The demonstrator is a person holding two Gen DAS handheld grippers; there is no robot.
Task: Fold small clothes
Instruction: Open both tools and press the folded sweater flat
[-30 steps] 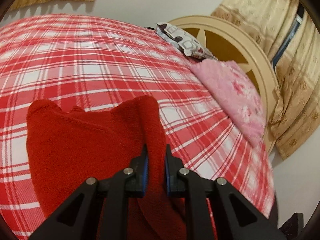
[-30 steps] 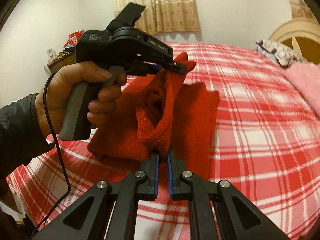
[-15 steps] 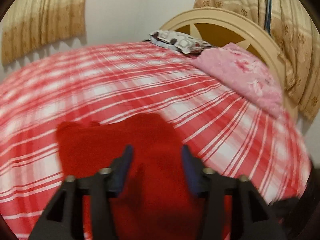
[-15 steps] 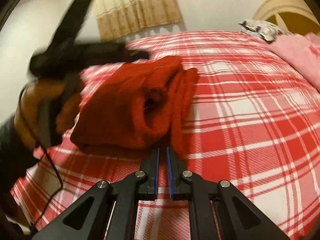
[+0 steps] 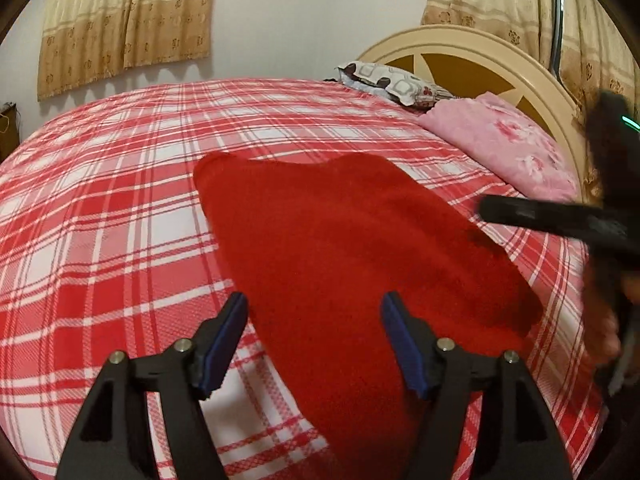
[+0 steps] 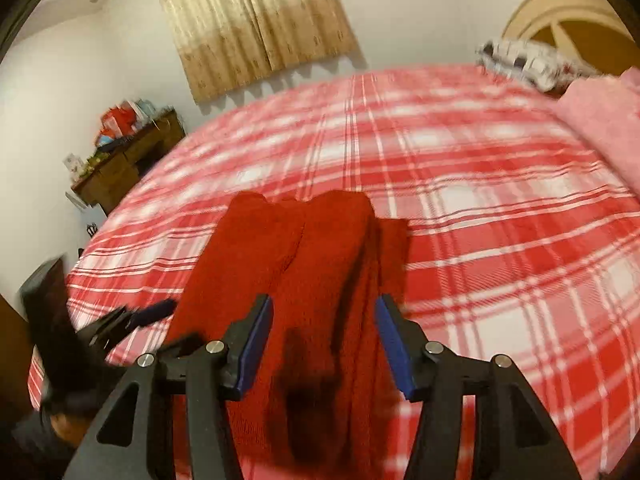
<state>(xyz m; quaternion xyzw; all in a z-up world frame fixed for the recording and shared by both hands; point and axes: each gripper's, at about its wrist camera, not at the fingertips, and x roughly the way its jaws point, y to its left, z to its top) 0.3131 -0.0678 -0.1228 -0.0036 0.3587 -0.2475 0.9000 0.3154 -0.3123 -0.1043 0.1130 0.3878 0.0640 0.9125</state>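
A red knitted garment [image 5: 352, 248] lies folded flat on the red-and-white checked bedspread [image 5: 100, 216]. In the left wrist view my left gripper [image 5: 314, 340] hovers over its near end, jaws opening, pads apart and pressing on nothing. The right gripper shows there blurred at the right edge [image 5: 560, 220]. From the right wrist camera the same garment [image 6: 312, 264] runs away from me in long folds. My right gripper [image 6: 322, 344] is above it, jaws opening, with cloth below but not pinched. The left gripper [image 6: 132, 318] is blurred at the lower left.
A pink folded blanket [image 5: 516, 148] and a patterned pillow [image 5: 392, 86] lie by the cream headboard [image 5: 480, 52]. Curtains hang on the wall behind. A wooden dresser [image 6: 124, 160] with clutter stands beyond the bed's far left corner in the right wrist view.
Both grippers were shut on the lifted red garment. Now both have let go with jaws spread, and the garment lies flat on the bed. The two hands have drawn apart.
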